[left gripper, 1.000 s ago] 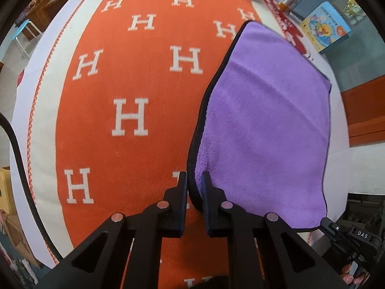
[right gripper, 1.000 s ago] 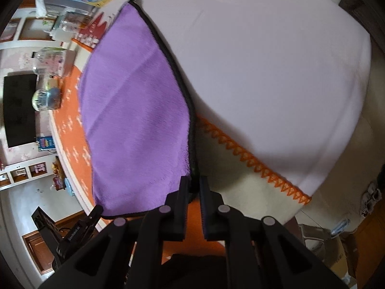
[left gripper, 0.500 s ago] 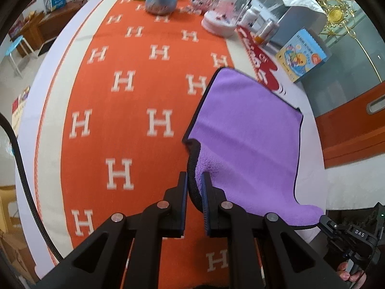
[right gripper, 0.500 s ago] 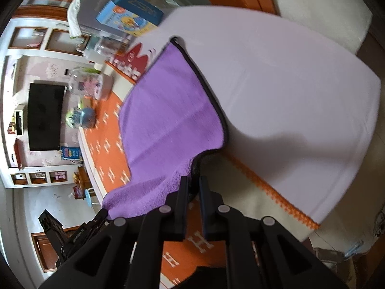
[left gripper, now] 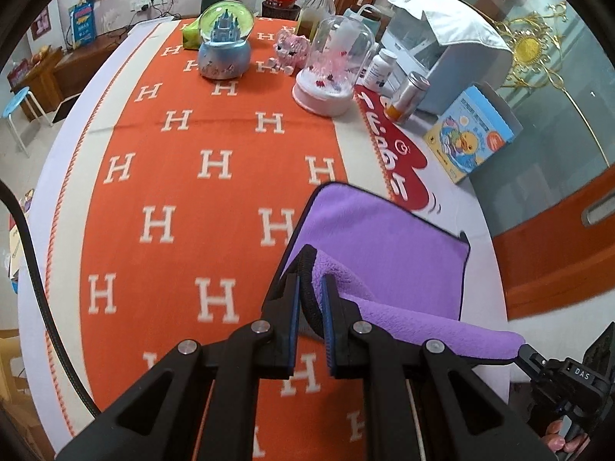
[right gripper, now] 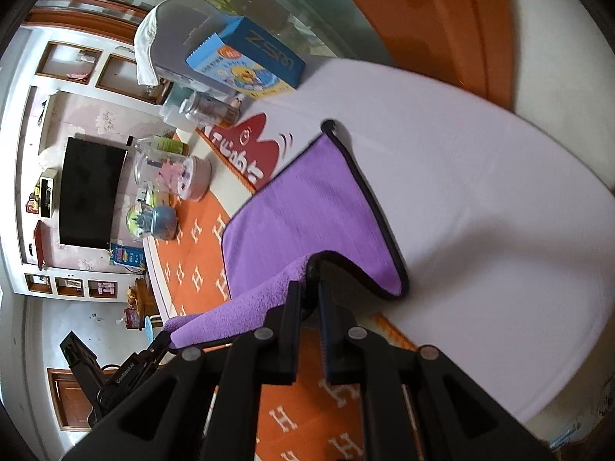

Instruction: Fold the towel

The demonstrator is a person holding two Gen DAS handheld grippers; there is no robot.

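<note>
A purple towel with black edging lies on the orange tablecloth; its near edge is lifted. My left gripper is shut on the towel's near left corner and holds it above the table. My right gripper is shut on the near right corner of the towel. The lifted edge hangs between the two grippers. The far half lies flat. The right gripper also shows at the lower right of the left wrist view.
An orange cloth with white H letters covers the table. At the far end stand a snow globe, a glass dome, bottles and a blue box. The white table edge lies to the right.
Both grippers have risen and moved toward the far end with the towel's near corners. The near edge has come off the table and curls over the flat part.
</note>
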